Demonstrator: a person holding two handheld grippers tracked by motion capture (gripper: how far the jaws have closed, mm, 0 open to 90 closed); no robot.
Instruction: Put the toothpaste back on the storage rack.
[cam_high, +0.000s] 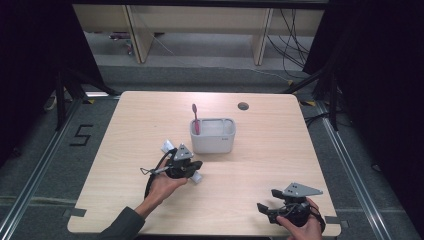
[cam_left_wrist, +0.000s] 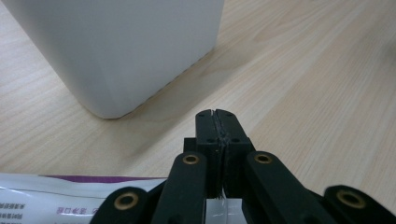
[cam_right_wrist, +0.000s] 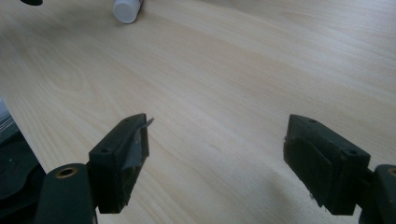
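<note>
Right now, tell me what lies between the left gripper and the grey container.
Bare wood. In the left gripper view, the left gripper, jaws shut, faces the grey container across a bare strip of table.

A pale wood-grain surface (cam_high: 280, 150) with rounded corners stands in the middle of the room, a small round dark grommet (cam_high: 243, 106) set near its far edge. It rests on a grey carpeted floor (cam_high: 60, 175). Metal rails (cam_high: 35, 170) run along the floor on both sides, and a black numeral 5 (cam_high: 81, 135) is marked at the left. Black curtains (cam_high: 35, 55) hang at left and right, leaving those sides dark. Beyond the far edge, light wooden furniture legs (cam_high: 137, 35) stand on a paler strip of floor, with black cables (cam_high: 292, 40) trailing down at the right. Light falls evenly from above.
</note>
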